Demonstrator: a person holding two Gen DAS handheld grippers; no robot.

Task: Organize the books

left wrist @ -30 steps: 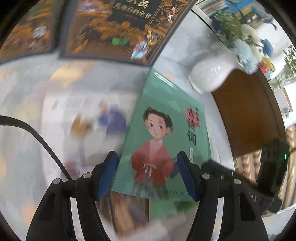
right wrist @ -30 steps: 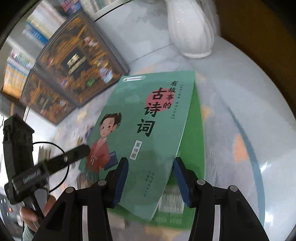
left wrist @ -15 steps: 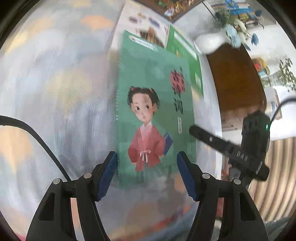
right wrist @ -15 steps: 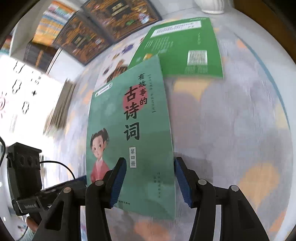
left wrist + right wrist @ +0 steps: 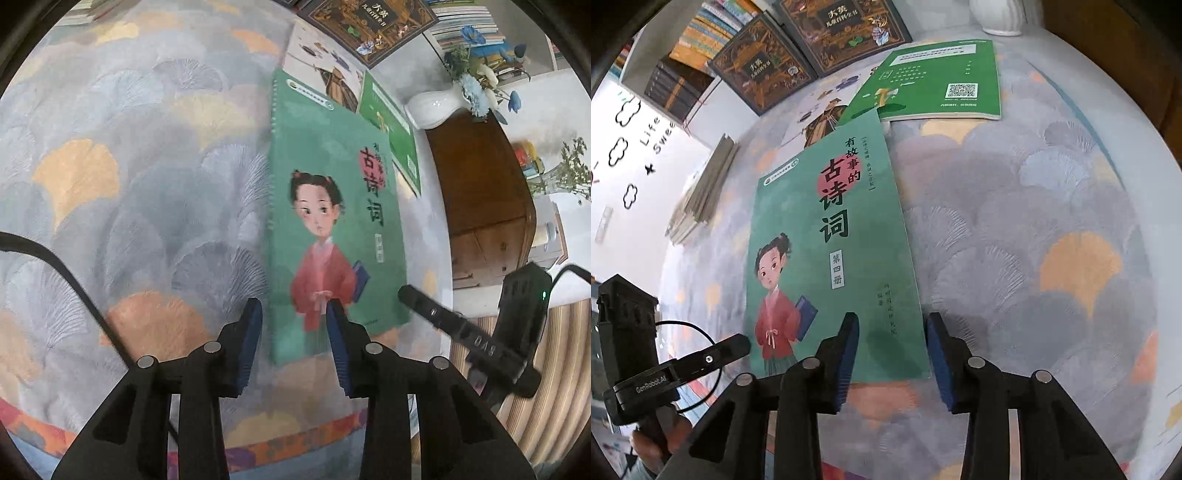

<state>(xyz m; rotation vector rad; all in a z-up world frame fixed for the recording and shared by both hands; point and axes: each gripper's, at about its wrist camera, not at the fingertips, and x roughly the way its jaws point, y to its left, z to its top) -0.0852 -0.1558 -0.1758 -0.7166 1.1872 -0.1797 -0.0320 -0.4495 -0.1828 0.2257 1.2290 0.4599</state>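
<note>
While a teal poetry book with a girl in a red robe on its cover lies flat on a fan-patterned cloth over the counter, 2 hand-held claws hover at its near edge. At far left in the right wrist view, a stack of thin books rests by the white wall, and 2 dark illustrated volumes sit beyond it. The left claw has just been closing to a narrow gap around the book's lower-left corner, its blue pads not visibly pressing the cover. The right claw has also been closing to a narrow gap, straddling the lower-right corner, with no clear contact. Behind the teal book a white picture book lies partly under a green book with a square code. At right in the left wrist view stands a white vase of blue flowers beside a brown cabinet.
</note>
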